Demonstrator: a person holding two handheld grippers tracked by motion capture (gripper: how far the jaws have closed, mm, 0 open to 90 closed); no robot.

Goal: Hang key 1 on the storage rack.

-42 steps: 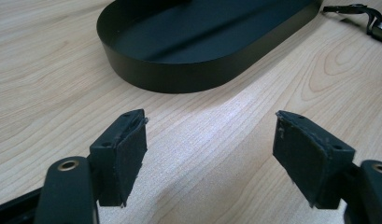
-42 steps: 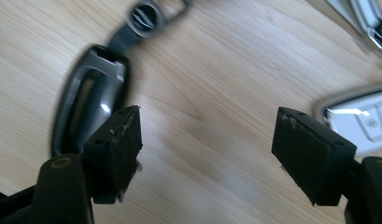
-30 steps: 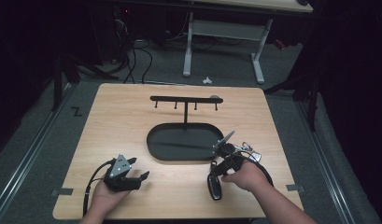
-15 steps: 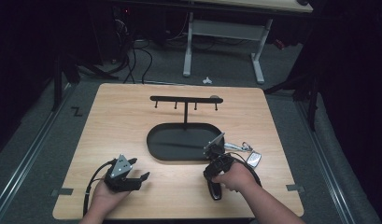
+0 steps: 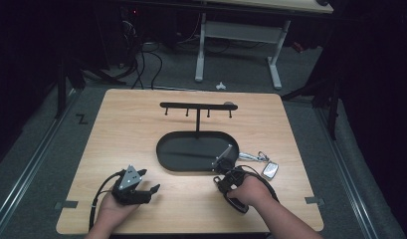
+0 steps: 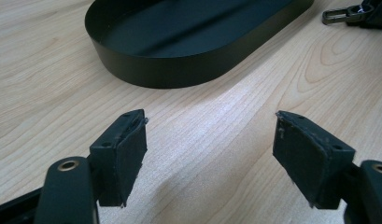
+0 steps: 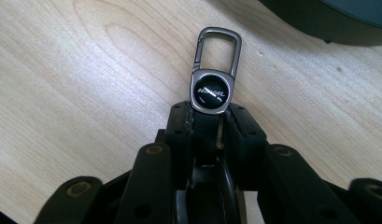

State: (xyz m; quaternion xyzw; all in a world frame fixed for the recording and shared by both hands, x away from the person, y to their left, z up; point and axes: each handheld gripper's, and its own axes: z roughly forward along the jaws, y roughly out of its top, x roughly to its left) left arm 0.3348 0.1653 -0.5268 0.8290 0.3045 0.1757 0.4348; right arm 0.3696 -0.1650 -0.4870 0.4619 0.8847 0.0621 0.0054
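A: Where is the key set right now?

B: The grey metal carabiner clip with the round black logo badge point(image 7: 212, 91) lies on the pale wooden worktop point(image 5: 141, 129), just to the right of the black oval metal tray point(image 5: 191, 162). In the right gripper view its dark strap runs down between the pads of the right tool point(image 7: 208, 130).

A: So that tool has it?

B: Yes. Its jaws have just been closing, and they now stand narrow with the pads pressed on the strap, the clip sticking out beyond the tips. In the high view the right tool point(image 5: 226, 167) sits by the tray's right end, with the small silver key fob point(image 5: 270, 170) lying on the worktop just beyond it.

A: And the other one?

B: The left tool point(image 6: 209, 140) is spread wide with nothing between its pads, only bare wood. It rests near the front left of the worktop, pointing toward the tray's near wall.

A: Anything else on there?

B: A black T-shaped hook rack point(image 5: 197, 107) stands upright from the tray's far side.
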